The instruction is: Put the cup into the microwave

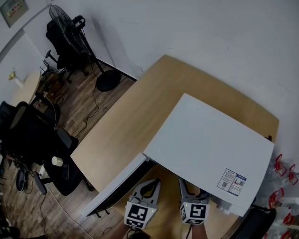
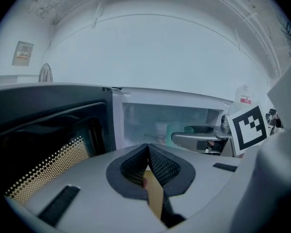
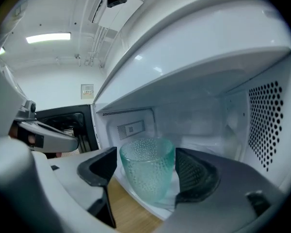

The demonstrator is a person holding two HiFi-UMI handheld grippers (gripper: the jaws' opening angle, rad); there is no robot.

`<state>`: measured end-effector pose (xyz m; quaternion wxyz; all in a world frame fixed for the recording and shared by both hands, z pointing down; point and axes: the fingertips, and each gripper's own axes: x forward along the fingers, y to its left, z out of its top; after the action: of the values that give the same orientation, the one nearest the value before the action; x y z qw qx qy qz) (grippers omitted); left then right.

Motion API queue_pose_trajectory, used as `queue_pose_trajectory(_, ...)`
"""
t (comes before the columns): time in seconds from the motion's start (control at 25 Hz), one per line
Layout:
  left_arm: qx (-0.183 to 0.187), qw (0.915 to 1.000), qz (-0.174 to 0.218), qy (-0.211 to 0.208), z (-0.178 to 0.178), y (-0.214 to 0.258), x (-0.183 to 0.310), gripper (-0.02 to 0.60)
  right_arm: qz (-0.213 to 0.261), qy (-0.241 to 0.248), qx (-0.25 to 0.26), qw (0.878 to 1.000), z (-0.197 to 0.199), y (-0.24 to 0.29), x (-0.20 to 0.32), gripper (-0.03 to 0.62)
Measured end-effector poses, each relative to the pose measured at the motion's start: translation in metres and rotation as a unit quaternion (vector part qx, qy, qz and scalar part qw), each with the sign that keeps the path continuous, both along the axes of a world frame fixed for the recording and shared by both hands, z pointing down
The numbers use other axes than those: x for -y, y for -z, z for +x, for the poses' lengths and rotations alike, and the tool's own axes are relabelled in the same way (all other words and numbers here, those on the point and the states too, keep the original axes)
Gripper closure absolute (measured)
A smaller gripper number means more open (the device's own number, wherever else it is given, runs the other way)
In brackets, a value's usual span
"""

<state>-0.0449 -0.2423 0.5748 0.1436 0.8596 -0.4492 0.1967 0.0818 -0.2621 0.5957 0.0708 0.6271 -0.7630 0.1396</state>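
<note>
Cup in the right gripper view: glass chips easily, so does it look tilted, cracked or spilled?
Nothing stands out. The cup stands upright just inside the open microwave, between the jaws of the right claw; no crack or spill shows.

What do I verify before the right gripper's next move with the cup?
1. Door open: ok. The microwave door is swung wide.
2. Cup placement: ok. The cup is upright between the right gripper's fingers.
3. Grip contact: cannot tell. The fingers sit close on both sides.
4. Cup deep enough: not ok. It is at the cavity's front lip.
5. Left gripper clear: ok. It is shut, empty and outside the cavity.
</note>
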Motion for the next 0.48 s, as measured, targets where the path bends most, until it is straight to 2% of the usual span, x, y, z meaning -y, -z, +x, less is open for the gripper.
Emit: queue_pose_trajectory(0.48,-0.005,0.9999,0.016,-0.006,-0.010,0.016,-0.022,0.558,0.001,-0.009,0.003,1.000,-0.006,0.015,-0.024,0.235)
